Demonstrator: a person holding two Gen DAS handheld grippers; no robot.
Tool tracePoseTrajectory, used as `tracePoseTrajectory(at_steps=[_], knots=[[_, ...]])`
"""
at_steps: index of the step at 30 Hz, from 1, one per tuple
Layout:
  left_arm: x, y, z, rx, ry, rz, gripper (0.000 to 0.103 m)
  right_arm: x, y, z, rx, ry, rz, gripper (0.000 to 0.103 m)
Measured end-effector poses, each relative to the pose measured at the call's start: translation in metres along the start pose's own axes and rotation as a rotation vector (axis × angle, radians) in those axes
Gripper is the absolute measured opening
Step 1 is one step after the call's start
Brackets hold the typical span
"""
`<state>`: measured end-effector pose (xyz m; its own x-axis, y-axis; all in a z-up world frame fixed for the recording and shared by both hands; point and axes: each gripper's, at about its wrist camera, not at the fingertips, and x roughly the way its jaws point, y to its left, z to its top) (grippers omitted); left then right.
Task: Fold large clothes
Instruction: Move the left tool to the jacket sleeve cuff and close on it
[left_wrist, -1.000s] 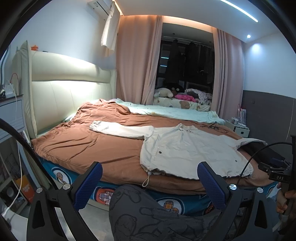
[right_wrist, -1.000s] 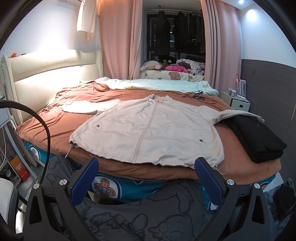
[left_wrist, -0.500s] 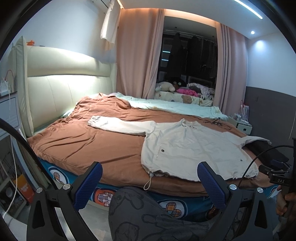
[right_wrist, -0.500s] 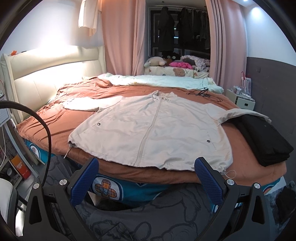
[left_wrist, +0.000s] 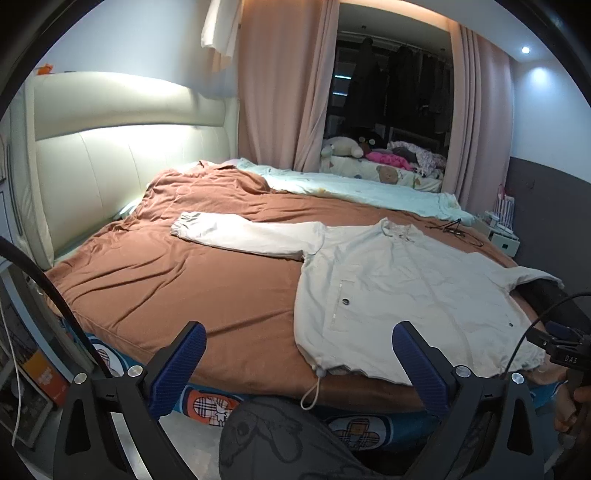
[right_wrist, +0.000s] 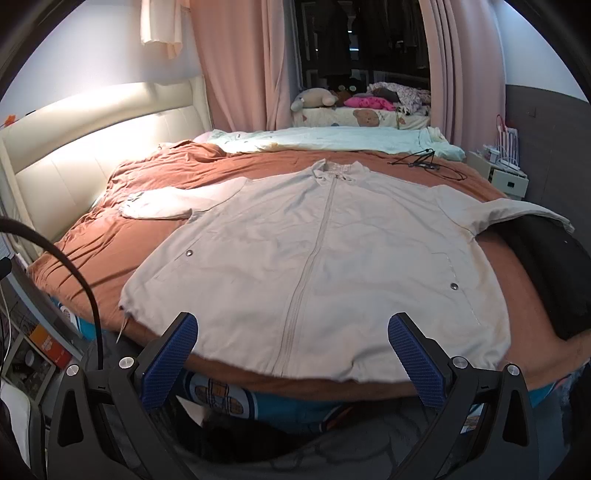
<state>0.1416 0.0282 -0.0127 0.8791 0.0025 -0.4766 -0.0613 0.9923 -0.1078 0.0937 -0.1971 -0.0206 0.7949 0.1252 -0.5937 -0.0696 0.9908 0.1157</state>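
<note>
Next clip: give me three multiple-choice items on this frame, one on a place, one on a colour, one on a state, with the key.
1. Where does the jacket lie?
A. flat on the bed
B. on the floor
C. on a hanger

2. What colour is the bedspread under it?
A. white
B. rust brown
C. green

3. How do the jaws of the left gripper and right gripper stand?
A. both shut on cloth
B. one shut
C. both open, empty

Key: 1 A, it is spread out zip-up on the bed; 2 B, brown shows around it; 3 C, wide gaps, nothing between.
</note>
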Motion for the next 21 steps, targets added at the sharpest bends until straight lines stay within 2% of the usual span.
tracePoseTrajectory(at_steps=[2, 4, 7, 12, 15, 18, 21], knots=[[0.015, 0.004, 0.005, -0.01, 0.015, 0.001, 0.1, 0.013, 0.0, 0.009, -0.008, 0.007, -0.007, 0.102], [0.031, 0.007, 0.009, -0.016, 0.028, 0.003, 0.1, 0.025, -0.001, 0.017, -0.01, 0.022, -0.013, 0.097], [0.053, 0.012, 0.015, -0.026, 0.056, 0.003, 0.095, 0.042, 0.001, 0.027, -0.008, 0.041, -0.013, 0.097], [0.087, 0.024, 0.027, -0.044, 0.086, 0.005, 0.094, 0.07, 0.006, 0.045, -0.019, 0.07, -0.017, 0.097], [0.107, 0.033, 0.033, -0.055, 0.103, 0.006, 0.09, 0.092, 0.011, 0.056, -0.023, 0.103, -0.028, 0.096], [0.131, 0.045, 0.039, -0.076, 0.129, 0.006, 0.086, 0.116, 0.018, 0.067, -0.038, 0.147, -0.033, 0.083], [0.157, 0.057, 0.046, -0.087, 0.159, 0.005, 0.081, 0.14, 0.026, 0.08, -0.041, 0.183, -0.019, 0.079]])
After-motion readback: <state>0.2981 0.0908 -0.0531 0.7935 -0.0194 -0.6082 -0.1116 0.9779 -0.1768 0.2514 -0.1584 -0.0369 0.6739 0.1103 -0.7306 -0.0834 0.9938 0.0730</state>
